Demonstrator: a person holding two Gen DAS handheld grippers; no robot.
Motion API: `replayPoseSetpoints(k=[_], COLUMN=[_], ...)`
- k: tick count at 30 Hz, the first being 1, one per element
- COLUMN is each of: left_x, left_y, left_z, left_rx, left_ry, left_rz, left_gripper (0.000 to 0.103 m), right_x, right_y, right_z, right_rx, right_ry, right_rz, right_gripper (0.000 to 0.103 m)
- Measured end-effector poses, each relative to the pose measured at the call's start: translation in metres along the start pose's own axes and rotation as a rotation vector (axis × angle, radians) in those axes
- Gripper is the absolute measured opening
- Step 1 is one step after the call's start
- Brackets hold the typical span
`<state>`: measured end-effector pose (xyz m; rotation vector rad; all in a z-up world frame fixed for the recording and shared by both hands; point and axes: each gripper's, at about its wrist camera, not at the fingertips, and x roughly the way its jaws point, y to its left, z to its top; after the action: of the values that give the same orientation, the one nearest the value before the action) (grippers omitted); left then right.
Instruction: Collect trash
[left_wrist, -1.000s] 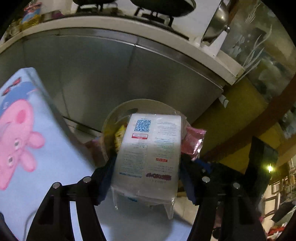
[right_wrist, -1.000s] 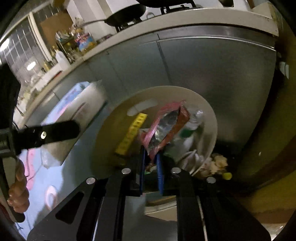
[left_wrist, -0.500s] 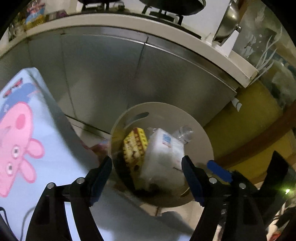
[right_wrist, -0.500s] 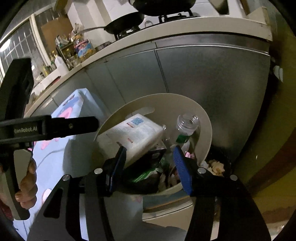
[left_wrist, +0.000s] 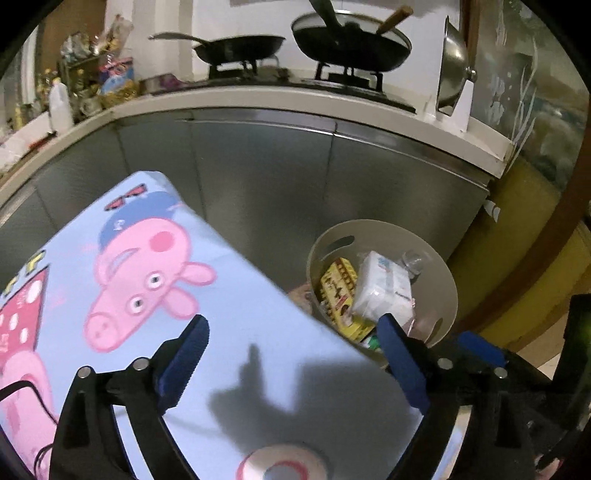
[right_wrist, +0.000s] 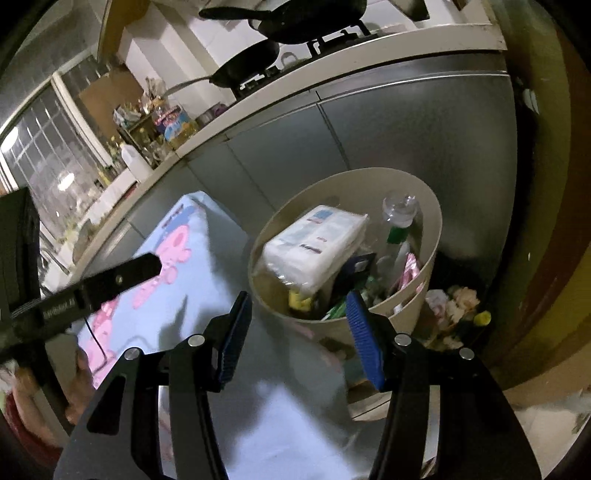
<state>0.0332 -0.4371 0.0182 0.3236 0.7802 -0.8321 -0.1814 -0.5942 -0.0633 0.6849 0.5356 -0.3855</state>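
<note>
A beige round bin (left_wrist: 439, 266) (right_wrist: 432, 214) stands on the floor beside the table. Inside it lie a white plastic tissue pack (left_wrist: 382, 291) (right_wrist: 314, 240), a yellow box (left_wrist: 338, 291), a clear bottle (right_wrist: 400, 218) and other wrappers. My left gripper (left_wrist: 293, 341) hangs over the table's blue cloth, its jaws still opening wide with nothing between them. My right gripper (right_wrist: 299, 328) is open and empty, held just short of the bin's near rim.
The table wears a light-blue cloth (left_wrist: 155, 288) printed with a pink cartoon pig. A roll of tape (left_wrist: 280, 463) lies on it near me. Grey cabinet doors (left_wrist: 258, 177) stand behind, with pans (left_wrist: 351, 40) on the stove above. Crumpled scraps (right_wrist: 454, 306) lie on the floor right of the bin.
The left gripper let go of the white pack, which dropped into the bin, then drew back over the table. The right gripper released the pink wrapper into the bin and opened.
</note>
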Motion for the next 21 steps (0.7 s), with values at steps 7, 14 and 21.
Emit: replayPoseSetpoints(k=[7,14,21], left_x=[-0.032,-0.051,-0.068], left_y=[0.01,0.024,0.041], left_z=[-0.015,-0.027,-0.036], left_rx=[0.007,-0.016,-0.037], left_ry=[-0.032,-0.042,-0.061], left_rz=[0.056,0.083,0.107], left_gripper=[0.099,0.099,0.099], right_x=[-0.016,-0.026,-0.029], right_y=[0.023,0.043,0.064], right_z=[-0.004,-0.014,-0.024], right_rx=[0.009,0.018,-0.007], right_ry=[-0.021,-0.023,-0.009], right_rz=[0.019,0.037,0.039], right_gripper=[0.054,0.06,0.063])
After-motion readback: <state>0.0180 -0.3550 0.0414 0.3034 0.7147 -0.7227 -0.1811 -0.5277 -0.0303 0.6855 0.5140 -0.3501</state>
